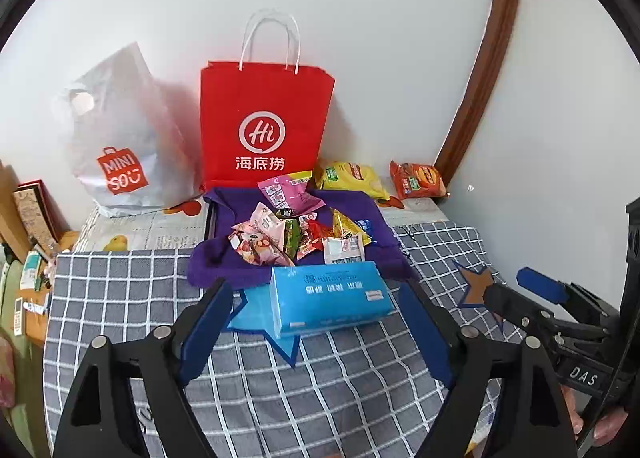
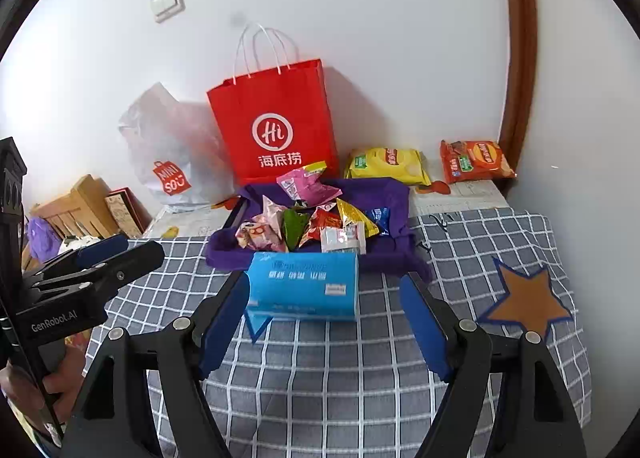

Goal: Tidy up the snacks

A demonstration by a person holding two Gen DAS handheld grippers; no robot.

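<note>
A grey checked cloth (image 1: pixel 120 298) is spread beneath both claws. Ahead of the left gripper (image 1: pixel 316 322) and right gripper (image 2: pixel 324 310), both held spread wide and empty, a blue tissue pack (image 1: pixel 330 298) lies; the snacks (image 1: pixel 296 236) are heaped just beyond it on purple cloth (image 1: pixel 224 262).

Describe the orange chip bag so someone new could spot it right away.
Find the red paper bag standing against the wall. To its right two chip bags lie flat on the bed; the orange chip bag is the farther one, beside the brown door frame. Its neighbour is yellow.
</note>
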